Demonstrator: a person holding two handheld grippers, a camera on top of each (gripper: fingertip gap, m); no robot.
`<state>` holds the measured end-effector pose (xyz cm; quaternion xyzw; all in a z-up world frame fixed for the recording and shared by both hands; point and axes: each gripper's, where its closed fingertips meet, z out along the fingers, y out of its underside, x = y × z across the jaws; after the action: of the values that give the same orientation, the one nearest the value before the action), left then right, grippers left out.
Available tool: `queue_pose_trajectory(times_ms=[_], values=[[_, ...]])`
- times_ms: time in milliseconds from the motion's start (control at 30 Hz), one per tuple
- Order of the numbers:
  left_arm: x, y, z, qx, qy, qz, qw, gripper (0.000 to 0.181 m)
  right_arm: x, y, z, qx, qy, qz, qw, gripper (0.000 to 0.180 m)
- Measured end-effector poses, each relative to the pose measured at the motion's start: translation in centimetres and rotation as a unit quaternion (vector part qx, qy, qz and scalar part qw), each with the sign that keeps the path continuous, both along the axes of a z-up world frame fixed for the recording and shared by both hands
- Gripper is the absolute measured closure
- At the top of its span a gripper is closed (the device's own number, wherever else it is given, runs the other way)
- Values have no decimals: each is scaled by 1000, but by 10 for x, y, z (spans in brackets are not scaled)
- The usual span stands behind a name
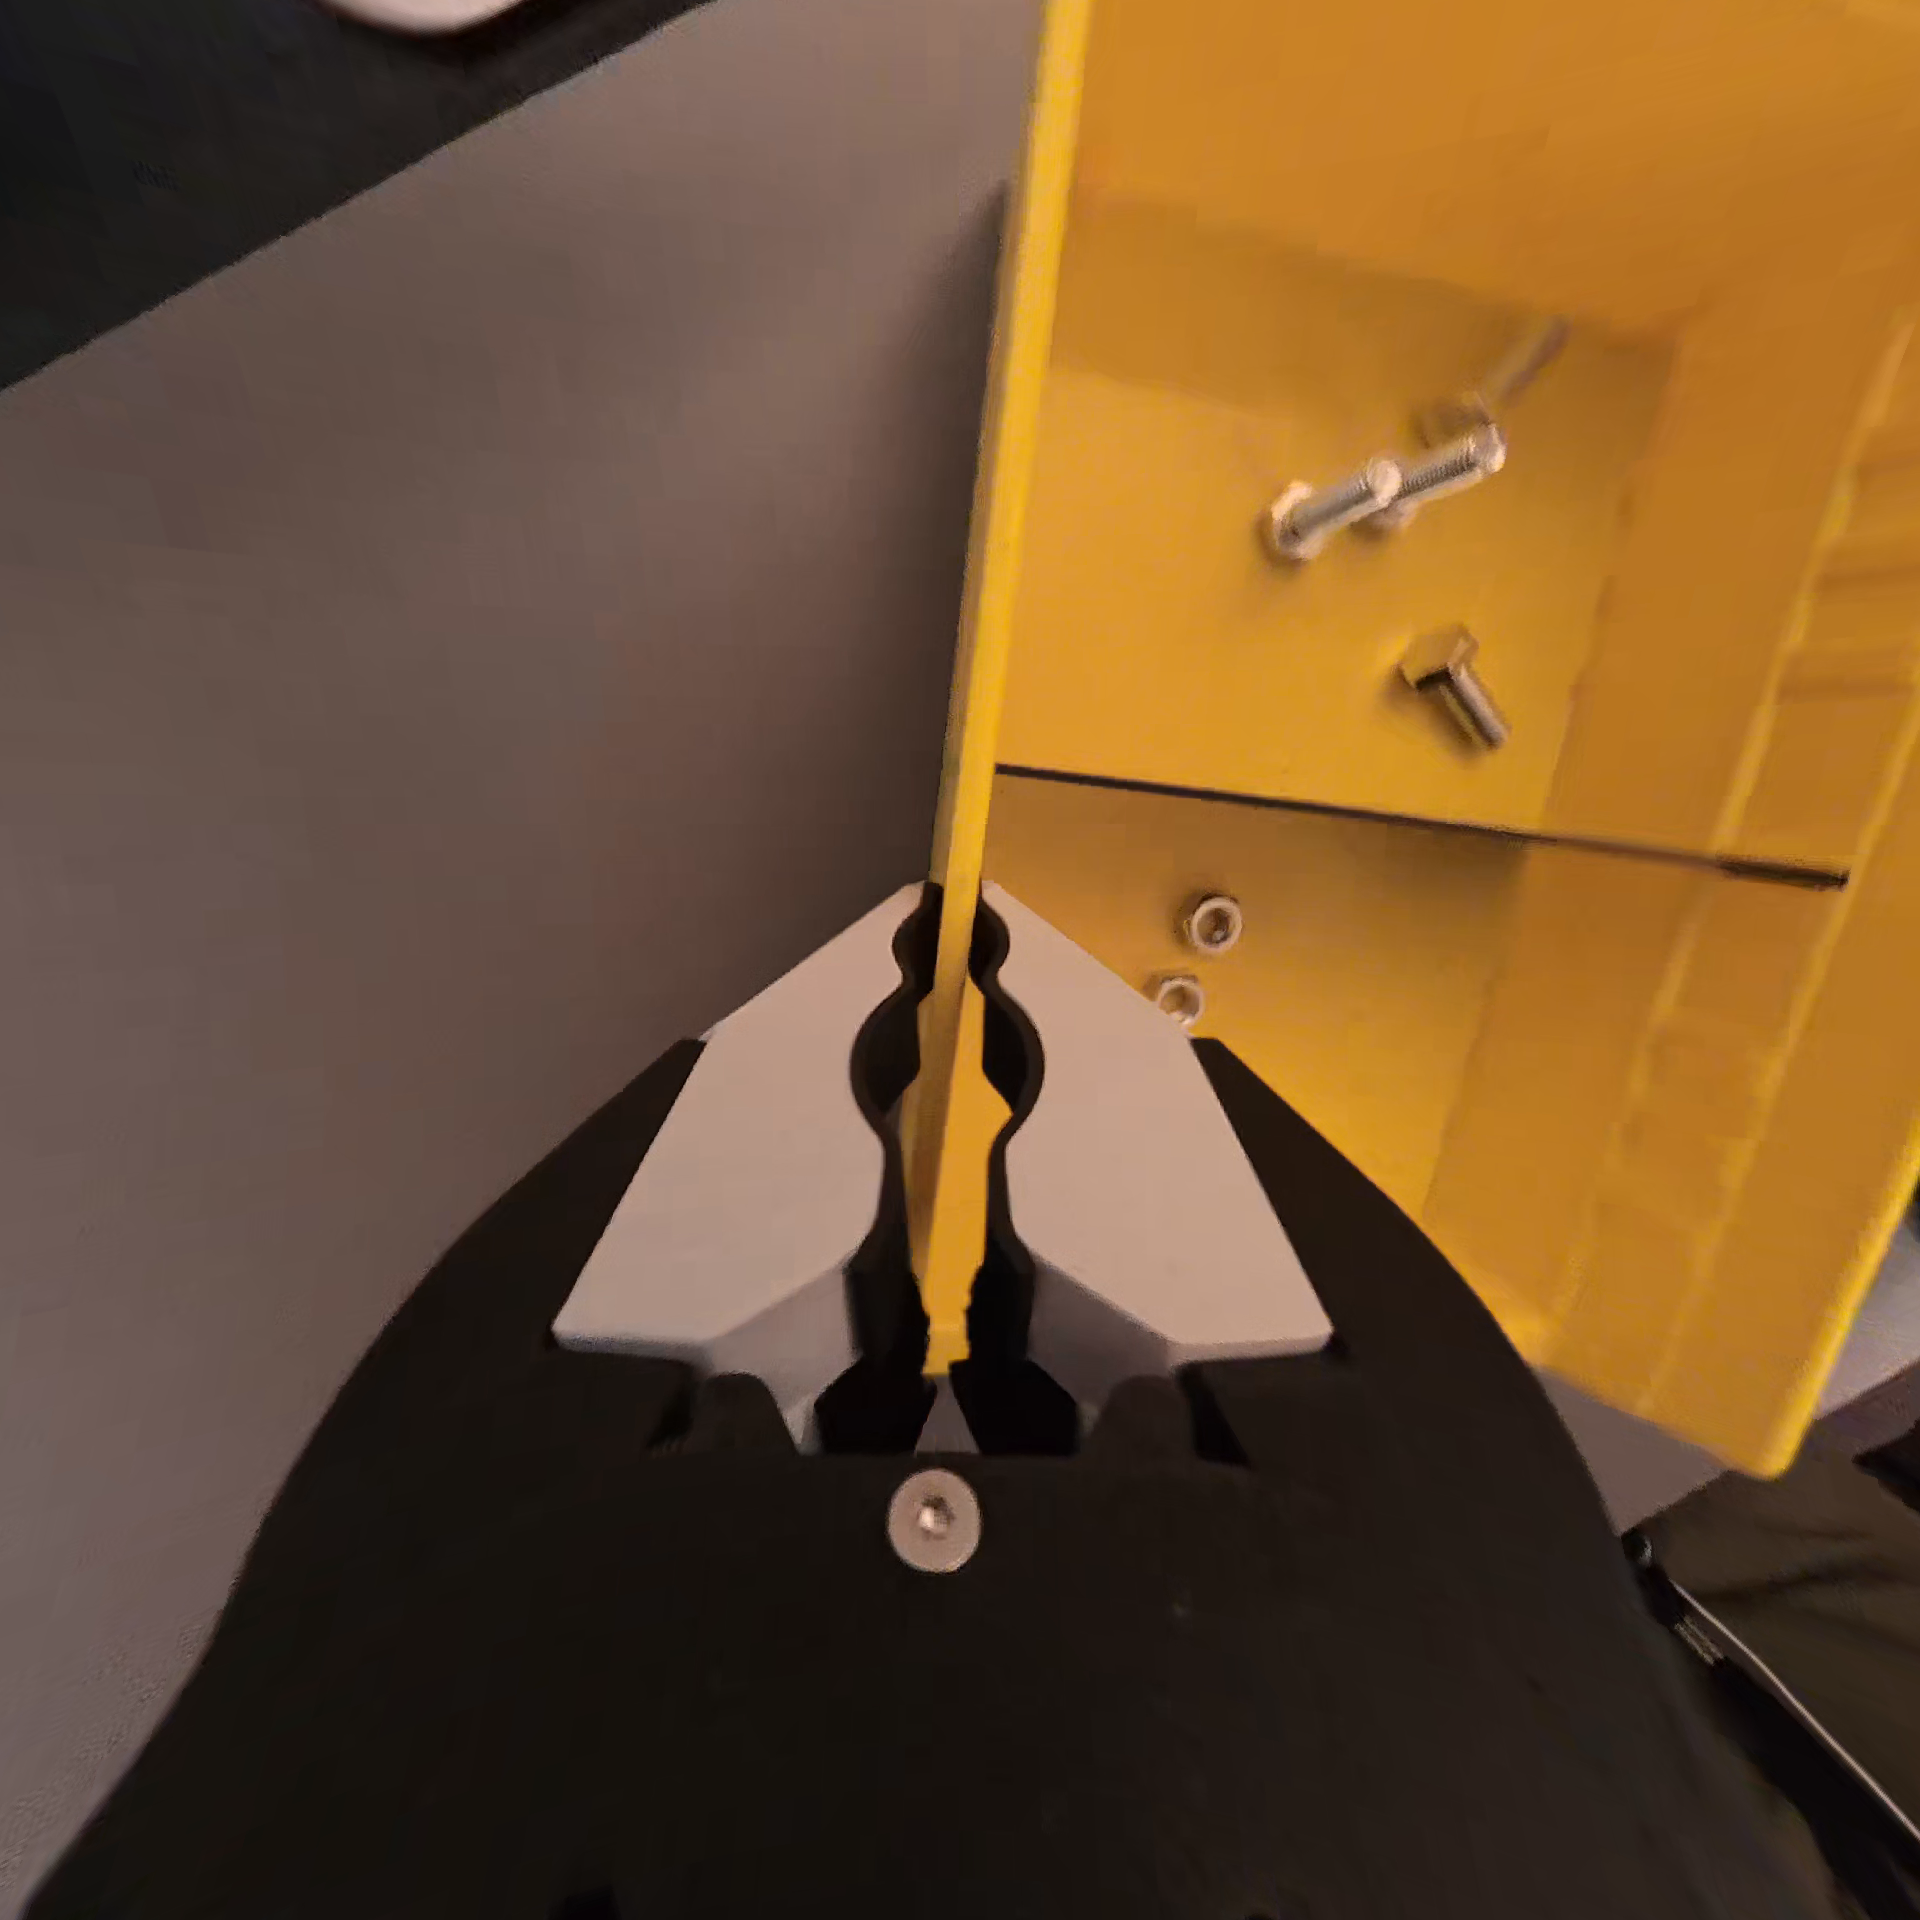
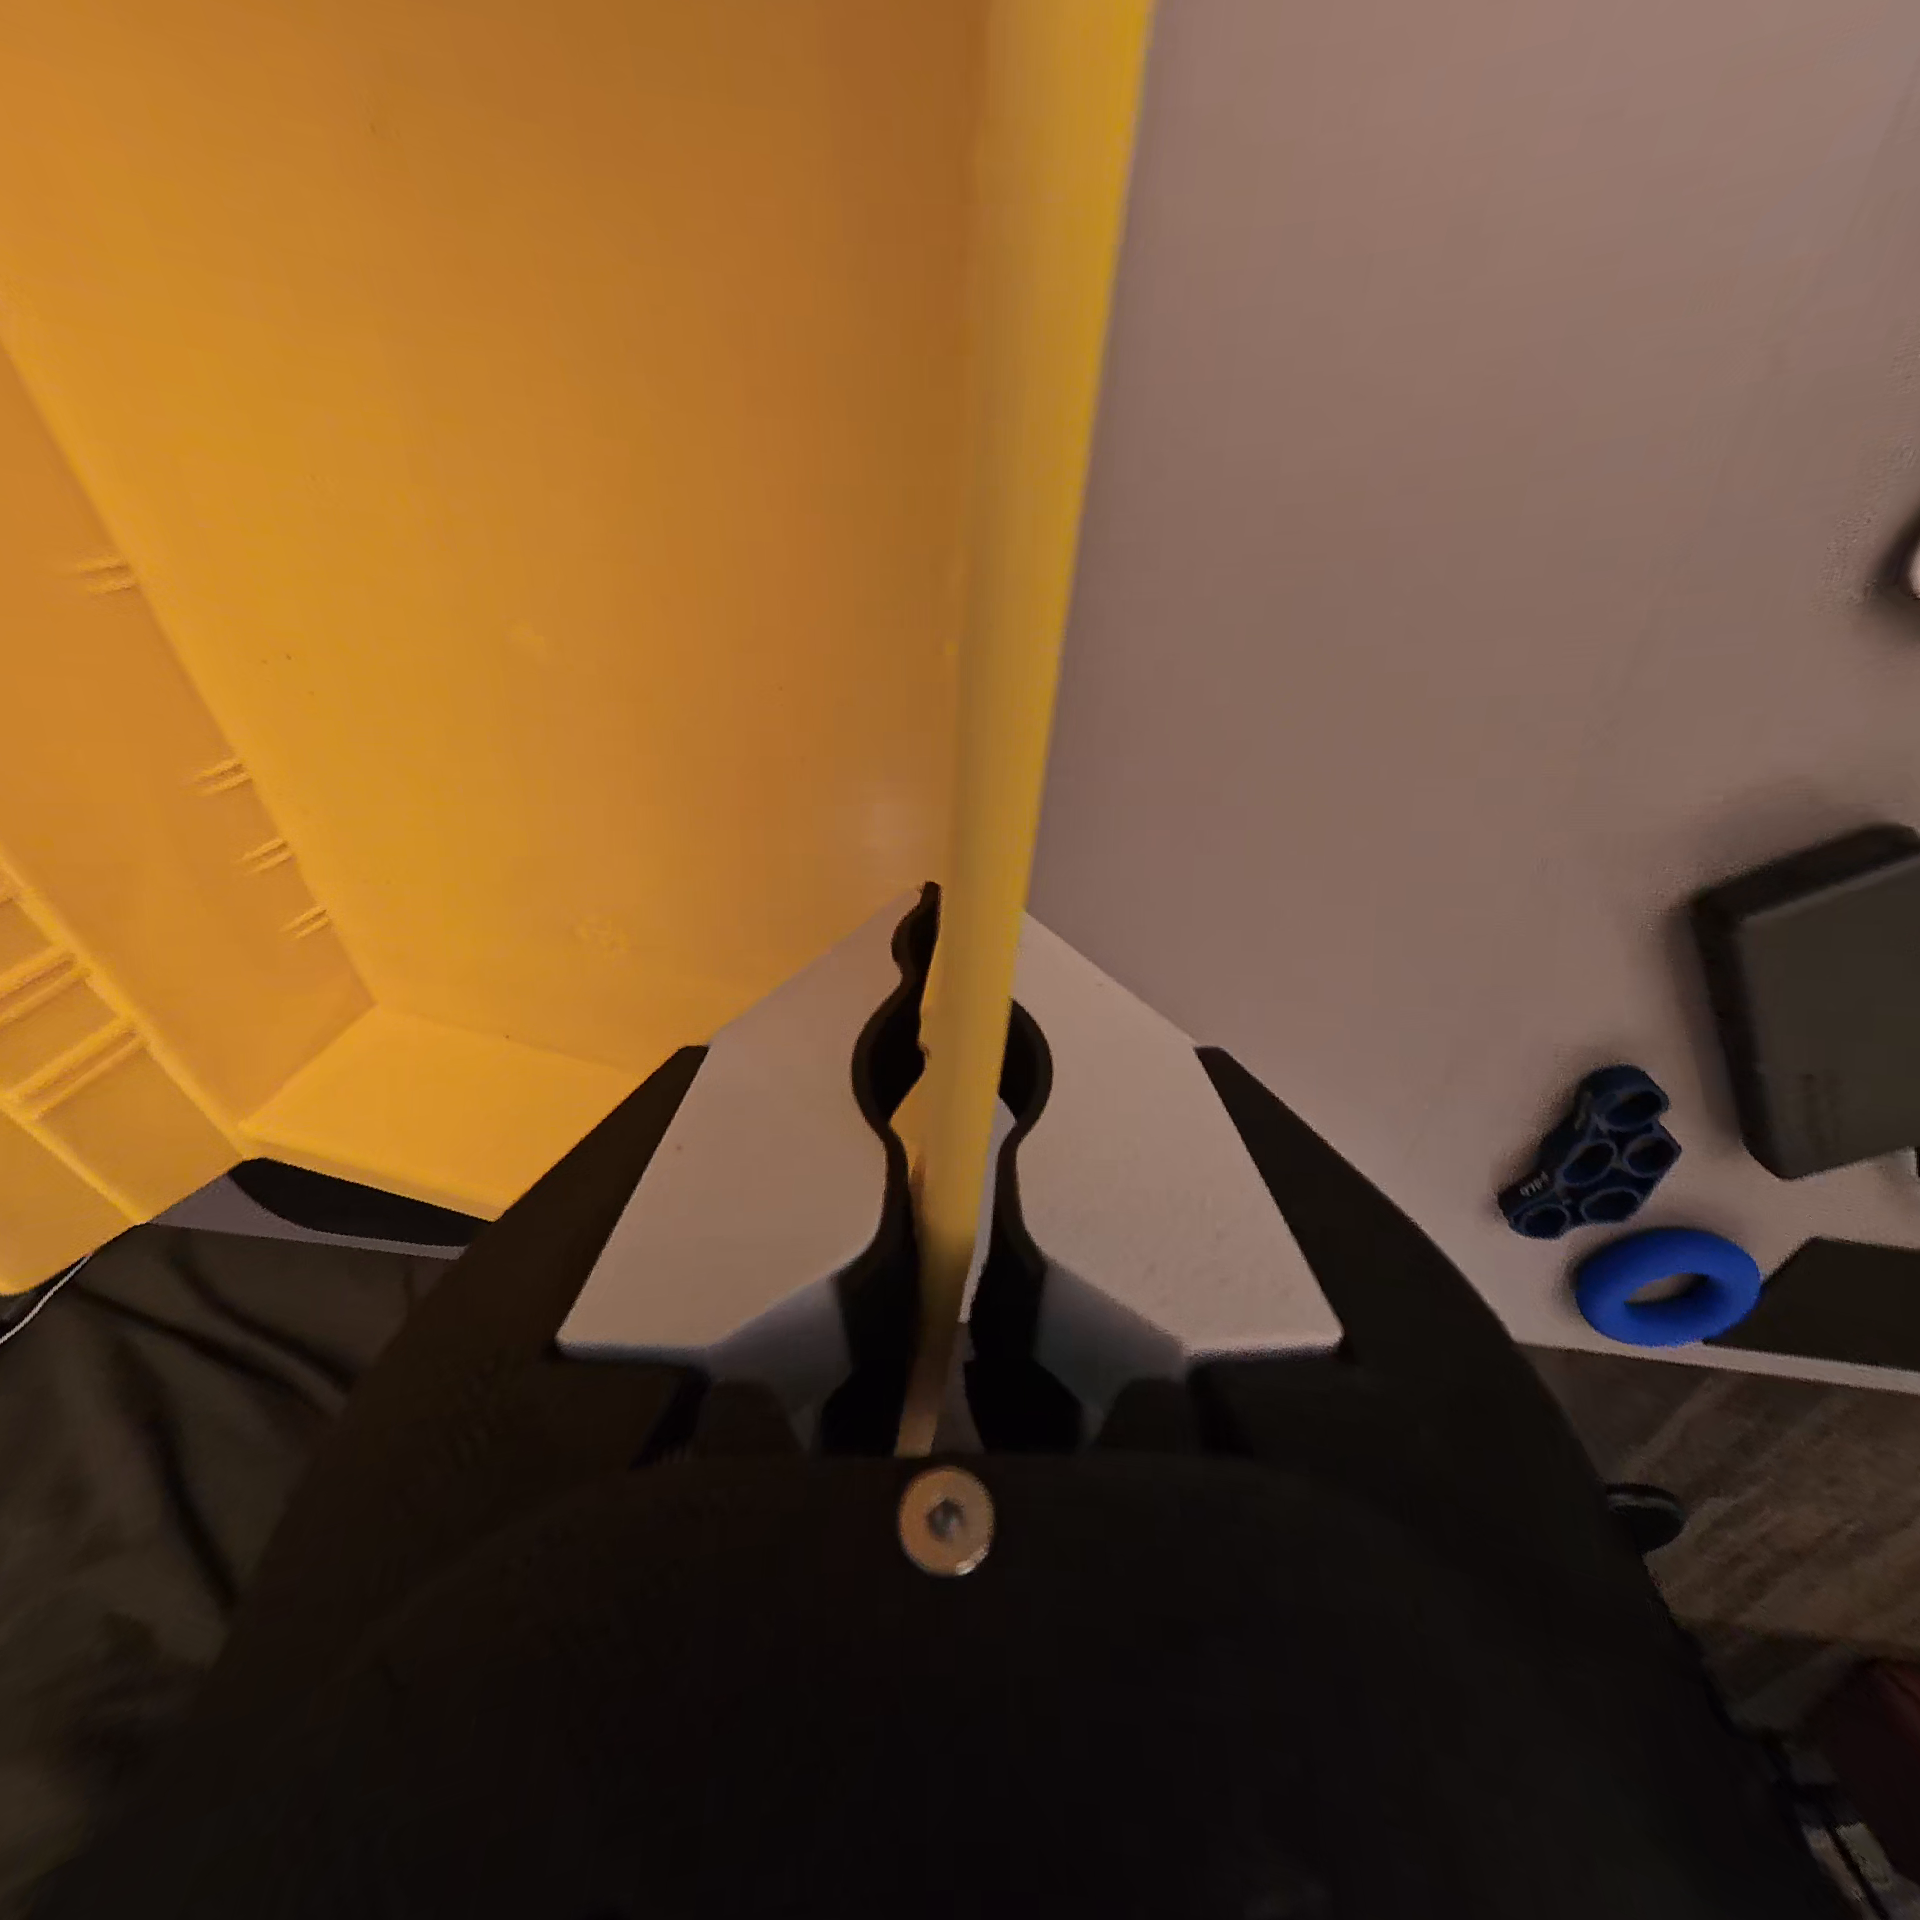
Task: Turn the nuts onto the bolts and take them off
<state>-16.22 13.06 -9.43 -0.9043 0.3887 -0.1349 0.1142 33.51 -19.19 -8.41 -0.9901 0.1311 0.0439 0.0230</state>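
A yellow plastic bin (image 1: pixel 1299 260) sits over a grey table. My left gripper (image 1: pixel 951 904) is shut on the bin's left side wall. A dark divider (image 1: pixel 1403 821) splits the bin. The far compartment holds a long bolt with a nut on it (image 1: pixel 1382 494) and a short bolt (image 1: pixel 1455 691). The near compartment holds two loose nuts (image 1: pixel 1210 922) (image 1: pixel 1179 1000). My right gripper (image 2: pixel 961 904) is shut on the bin's right side wall (image 2: pixel 1049 520); only the bin's bare inner wall (image 2: pixel 520 416) shows in that view.
The grey table (image 1: pixel 468 675) lies left of the bin, with a dark floor beyond its edge. In the right wrist view a dark grey box (image 2: pixel 1818 997), a dark blue perforated piece (image 2: pixel 1590 1148) and a blue ring (image 2: pixel 1668 1288) lie on the table to the right. Spacing between my two grippers at the tips: around 60 cm.
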Motion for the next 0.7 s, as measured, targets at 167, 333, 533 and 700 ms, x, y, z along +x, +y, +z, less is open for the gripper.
queue_pose_trajectory(times_ms=[167,333,533,700], values=[[-91,23,1,5,-26,93,995,177,-35,30,-8,2,19,34,999,177],[-171,36,3,56,-19,192,980,178,-63,65,-23,-1,30,59,998,177],[-217,37,5,67,-88,284,952,176,-86,89,-42,-33,54,58,996,177],[-234,45,7,79,-143,328,931,175,-84,101,-50,-44,52,25,997,177]])
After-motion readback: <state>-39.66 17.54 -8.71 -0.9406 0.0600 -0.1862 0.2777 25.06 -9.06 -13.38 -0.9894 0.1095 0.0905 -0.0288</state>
